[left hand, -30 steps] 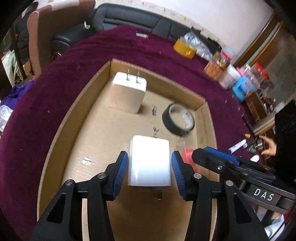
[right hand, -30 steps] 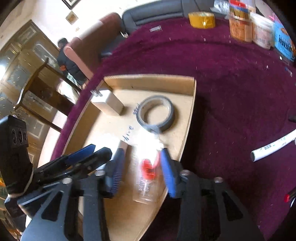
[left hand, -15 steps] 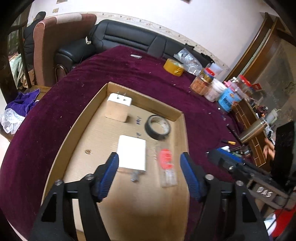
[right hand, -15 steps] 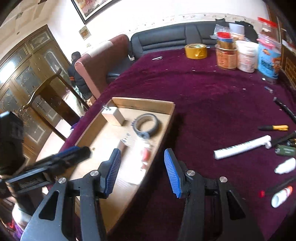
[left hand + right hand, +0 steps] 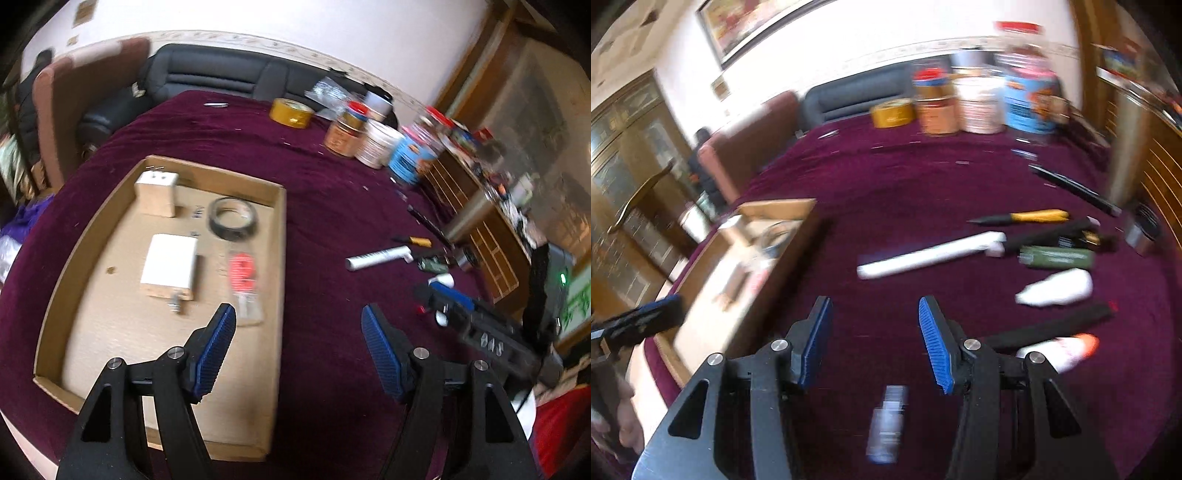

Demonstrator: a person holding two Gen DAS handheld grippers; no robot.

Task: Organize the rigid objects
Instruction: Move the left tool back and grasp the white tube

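Overhead, left hand-held gripper (image 5: 297, 330) hangs above the right edge of the cardboard tray (image 5: 281, 236), jaws spread wide, nothing between them. Tray sits on the table (image 5: 332, 206) with its maroon cloth. Inside the tray: a white charger (image 5: 170, 264) lying flat near the middle, a second charger (image 5: 155, 190) near the far left corner, a roll of black tape (image 5: 232, 218) to the right of that, and a clear packet with red contents (image 5: 243, 282) near the right wall. Right hand-held gripper (image 5: 875, 339) also wide open and empty, held over bare cloth to the right of the tray. Beyond it on the cloth: a white tube (image 5: 931, 259), a yellow-handled tool (image 5: 1019, 218), a green cylinder (image 5: 1056, 257), a white bottle (image 5: 1056, 288). Right-wrist view is blurred. A small pale item (image 5: 888, 424) lies close beneath the right gripper; cannot tell what it is.
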